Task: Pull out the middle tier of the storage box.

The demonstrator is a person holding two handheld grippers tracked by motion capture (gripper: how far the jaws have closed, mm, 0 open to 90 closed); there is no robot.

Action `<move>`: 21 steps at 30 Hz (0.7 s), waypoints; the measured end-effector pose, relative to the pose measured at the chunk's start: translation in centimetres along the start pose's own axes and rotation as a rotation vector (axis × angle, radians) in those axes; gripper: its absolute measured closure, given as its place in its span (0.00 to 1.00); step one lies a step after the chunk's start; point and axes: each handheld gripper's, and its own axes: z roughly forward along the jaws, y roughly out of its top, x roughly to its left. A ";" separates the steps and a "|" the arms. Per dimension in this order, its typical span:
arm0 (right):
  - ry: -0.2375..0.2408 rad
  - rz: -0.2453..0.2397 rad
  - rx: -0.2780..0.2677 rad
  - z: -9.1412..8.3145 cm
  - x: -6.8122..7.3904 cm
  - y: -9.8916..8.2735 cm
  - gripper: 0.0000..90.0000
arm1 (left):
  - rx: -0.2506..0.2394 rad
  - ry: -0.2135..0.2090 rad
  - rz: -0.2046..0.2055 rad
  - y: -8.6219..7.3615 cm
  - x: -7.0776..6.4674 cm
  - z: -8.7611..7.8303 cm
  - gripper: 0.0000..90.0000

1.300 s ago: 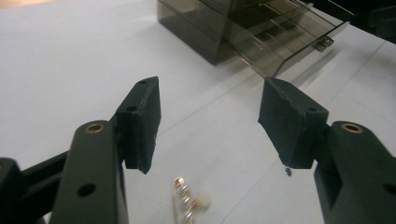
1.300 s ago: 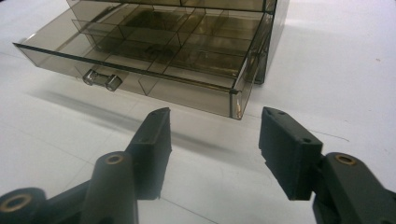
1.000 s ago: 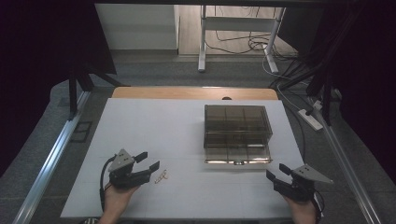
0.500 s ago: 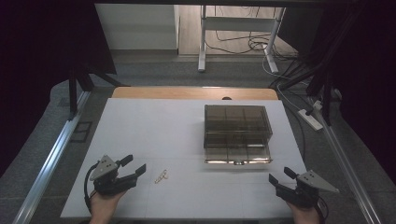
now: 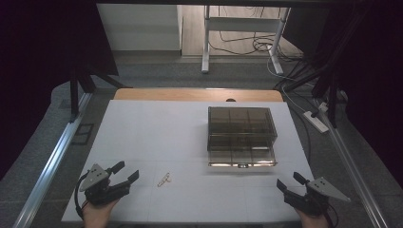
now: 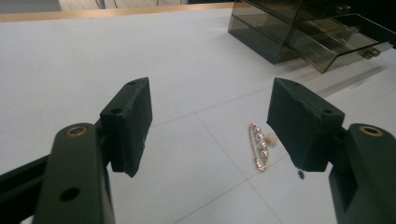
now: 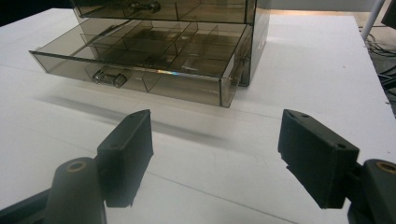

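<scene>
Altogether: one pearl pin (image 5: 164, 179), one drawer box (image 5: 241, 134), two grippers.

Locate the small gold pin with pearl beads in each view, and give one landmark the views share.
High view: the small gold pin with pearl beads lies on the white table, low and left of centre.
Left gripper view: right of centre, near the right jaw.
Right gripper view: not in it.
Shared landmark: the smoky clear plastic drawer box.

No text, label, brand, number or sign can be read on anything here
</scene>
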 end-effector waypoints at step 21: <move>-0.007 -0.006 -0.006 0.7 -0.1 0.1 0.27 | 0.011 0.038 -0.029 -1.9 1.5 -1.3 0.34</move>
